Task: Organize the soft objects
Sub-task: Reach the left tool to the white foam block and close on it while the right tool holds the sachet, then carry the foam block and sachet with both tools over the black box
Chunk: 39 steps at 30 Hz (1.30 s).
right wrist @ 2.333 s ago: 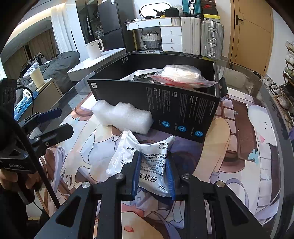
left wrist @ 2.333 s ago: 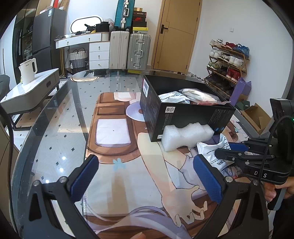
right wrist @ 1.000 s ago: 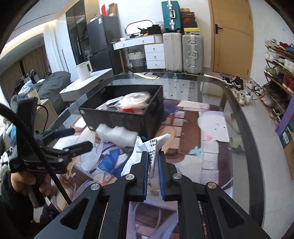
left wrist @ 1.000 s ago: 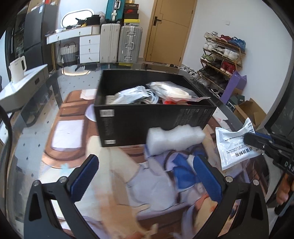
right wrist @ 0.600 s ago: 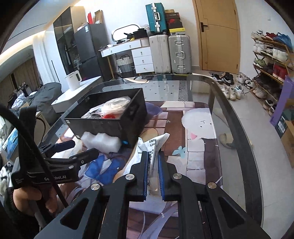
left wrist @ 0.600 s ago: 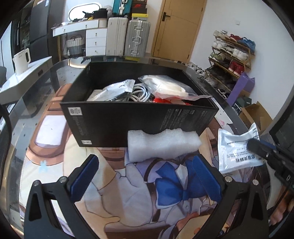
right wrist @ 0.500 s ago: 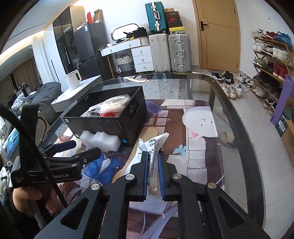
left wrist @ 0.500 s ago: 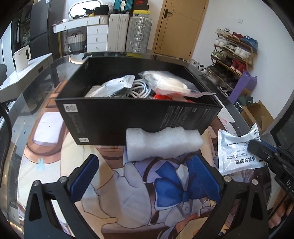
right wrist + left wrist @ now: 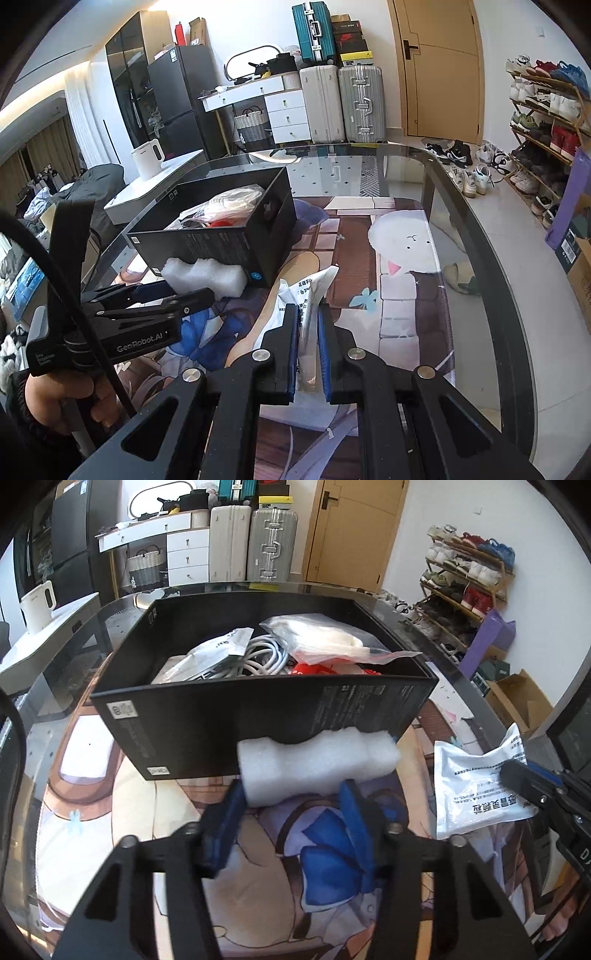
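A white foam block (image 9: 317, 760) lies on the printed mat against the front wall of the black box (image 9: 258, 716). My left gripper (image 9: 293, 790) is closing on the block's left part, its blue pads touching the near edge on both sides. In the right wrist view the same gripper (image 9: 188, 291) straddles the foam block (image 9: 203, 275) beside the black box (image 9: 221, 240). My right gripper (image 9: 307, 314) is shut on a white printed pouch (image 9: 308, 291), held upright above the mat. From the left wrist view the pouch (image 9: 476, 786) hangs at the right. The box holds bags and a white cable.
The glass table's curved edge (image 9: 491, 258) runs along the right. A white kettle (image 9: 147, 157) stands on a side cabinet at the left. Suitcases (image 9: 341, 103) and a shoe rack (image 9: 546, 122) line the room behind. A person's hand (image 9: 55, 398) grips the left gripper's handle.
The left gripper's jaws have gone from wide open to narrow around the foam block after moving in toward the box. The right gripper keeps the pouch raised and still.
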Tool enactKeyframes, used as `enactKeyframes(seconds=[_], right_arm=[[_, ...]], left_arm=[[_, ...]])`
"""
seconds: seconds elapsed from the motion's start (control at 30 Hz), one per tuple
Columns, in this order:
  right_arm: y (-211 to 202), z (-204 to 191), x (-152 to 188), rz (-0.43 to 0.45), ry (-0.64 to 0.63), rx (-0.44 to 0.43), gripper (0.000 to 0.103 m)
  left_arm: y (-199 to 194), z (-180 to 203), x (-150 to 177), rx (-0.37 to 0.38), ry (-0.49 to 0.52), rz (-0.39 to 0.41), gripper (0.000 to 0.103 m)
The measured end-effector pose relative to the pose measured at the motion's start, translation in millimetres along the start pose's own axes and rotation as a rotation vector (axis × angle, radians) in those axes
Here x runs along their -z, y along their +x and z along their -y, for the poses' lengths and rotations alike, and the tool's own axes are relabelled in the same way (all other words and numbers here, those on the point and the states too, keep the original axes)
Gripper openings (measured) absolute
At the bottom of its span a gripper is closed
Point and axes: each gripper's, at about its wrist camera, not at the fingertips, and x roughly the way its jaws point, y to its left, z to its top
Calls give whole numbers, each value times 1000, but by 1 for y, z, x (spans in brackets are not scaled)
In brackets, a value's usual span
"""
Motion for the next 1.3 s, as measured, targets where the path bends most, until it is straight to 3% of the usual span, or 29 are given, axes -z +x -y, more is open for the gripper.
enactKeyframes(seconds=[0.13,0.27,0.33,0.43,0.53,0.9,1.13,1.3], right_arm=[[0,0,0,-1,-1,0,10],[0,-1,1,-1,-2,0,10],[0,0,1,-2,-1,-1,10],[-1,1,0,-1,4,2,10],[-3,6,1,2,14,9,10],[-8,23,2,12,53,25,10],[-8,24,2,8,51,22,10],[-6,22,3,6,43,13,10]], left_arm=[[-5,-6,1,10,8,8,39],[-9,-8,3,27,7,4,44],[-12,-6,3,21,-5,7,72],[-16,0,1,7,-22,30,91],[-14,6,-3,-8,-41,37,99],[19,32,-7,-84,-97,-29,99],[27,33,-11,-136,-126,-27,98],[24,30,-12,-134,-120,-20,90]])
